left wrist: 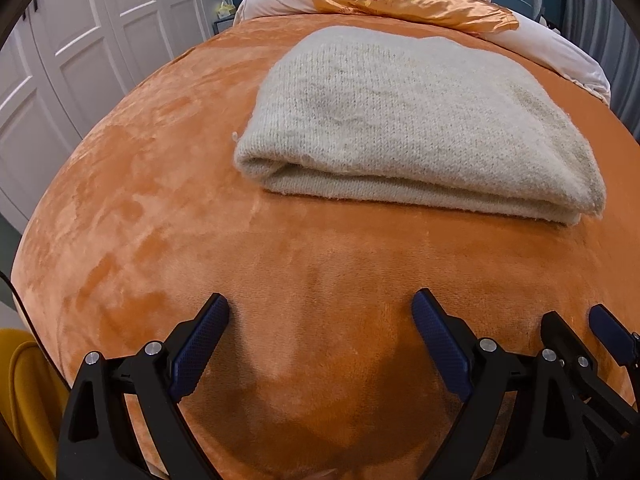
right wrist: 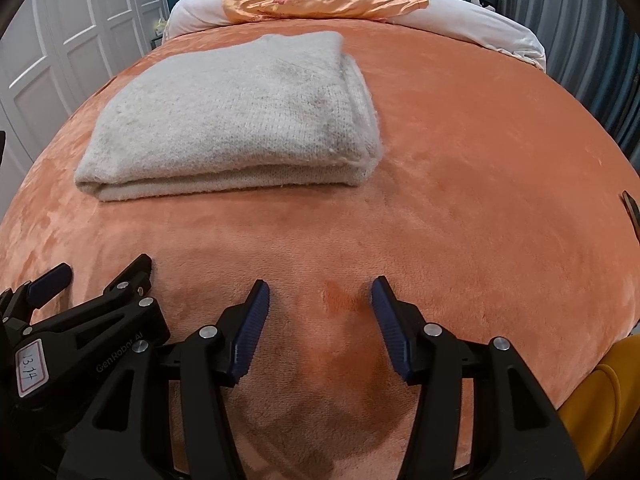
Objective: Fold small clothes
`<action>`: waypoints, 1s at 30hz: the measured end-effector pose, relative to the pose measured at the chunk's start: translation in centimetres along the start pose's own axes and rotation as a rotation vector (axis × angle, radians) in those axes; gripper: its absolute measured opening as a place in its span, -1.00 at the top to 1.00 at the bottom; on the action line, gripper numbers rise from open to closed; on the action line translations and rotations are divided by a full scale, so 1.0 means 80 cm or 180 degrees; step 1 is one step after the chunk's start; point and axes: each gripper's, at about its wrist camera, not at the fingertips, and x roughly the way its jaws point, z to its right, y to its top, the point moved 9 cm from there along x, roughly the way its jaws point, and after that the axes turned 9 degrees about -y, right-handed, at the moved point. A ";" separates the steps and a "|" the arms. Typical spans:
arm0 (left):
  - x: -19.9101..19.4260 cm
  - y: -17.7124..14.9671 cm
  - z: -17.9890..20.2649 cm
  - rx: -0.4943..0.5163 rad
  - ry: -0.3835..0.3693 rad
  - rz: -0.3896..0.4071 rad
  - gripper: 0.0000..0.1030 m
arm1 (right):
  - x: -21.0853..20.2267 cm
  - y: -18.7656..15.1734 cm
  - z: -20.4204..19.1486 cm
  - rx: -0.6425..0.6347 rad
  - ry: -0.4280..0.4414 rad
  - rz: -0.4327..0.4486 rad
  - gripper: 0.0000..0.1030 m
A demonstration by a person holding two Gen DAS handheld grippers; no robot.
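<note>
Folded sweater on the bed, both grippers hanging back empty

We see the orange bed (left wrist: 160, 200) filling both views, with the cream sweater (left wrist: 408, 128) folded at upper centre, its long axis across the frame. It lies ahead of our left gripper (left wrist: 320, 312) and up-left of our right gripper (right wrist: 320, 296), so left looks nearer. Both sets of fingers (right wrist: 252, 328) stand apart, gripping nothing.

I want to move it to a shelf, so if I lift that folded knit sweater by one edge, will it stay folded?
Probably not. The folded knit sweater looks soft and thick, so its stacked layers would likely droop open. Its fuzzy surface should grip well, not slip. Likely light for its bulk.
</note>
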 end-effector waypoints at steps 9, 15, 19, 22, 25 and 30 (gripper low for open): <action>0.004 0.001 -0.003 -0.0023 -0.0046 -0.0063 -0.78 | 0.001 0.000 0.000 0.0004 -0.0026 -0.0003 -0.02; 0.005 0.001 -0.007 -0.0029 -0.0068 -0.0044 -0.79 | 0.001 -0.001 0.000 0.0004 -0.0038 0.0001 -0.03; 0.005 0.001 -0.008 -0.0048 -0.0074 0.0002 -0.79 | 0.001 -0.001 -0.004 0.0015 -0.0054 -0.0010 -0.03; 0.006 0.003 -0.007 -0.0031 -0.0041 -0.0020 -0.79 | 0.000 -0.001 -0.006 0.0024 -0.0064 -0.0013 -0.03; 0.008 0.004 -0.007 -0.0012 -0.0028 -0.0029 -0.79 | -0.001 -0.001 -0.007 0.0025 -0.0079 -0.0009 -0.03; 0.007 0.004 -0.008 -0.0013 -0.0029 -0.0040 -0.79 | -0.001 -0.002 -0.008 0.0028 -0.0082 -0.0014 -0.03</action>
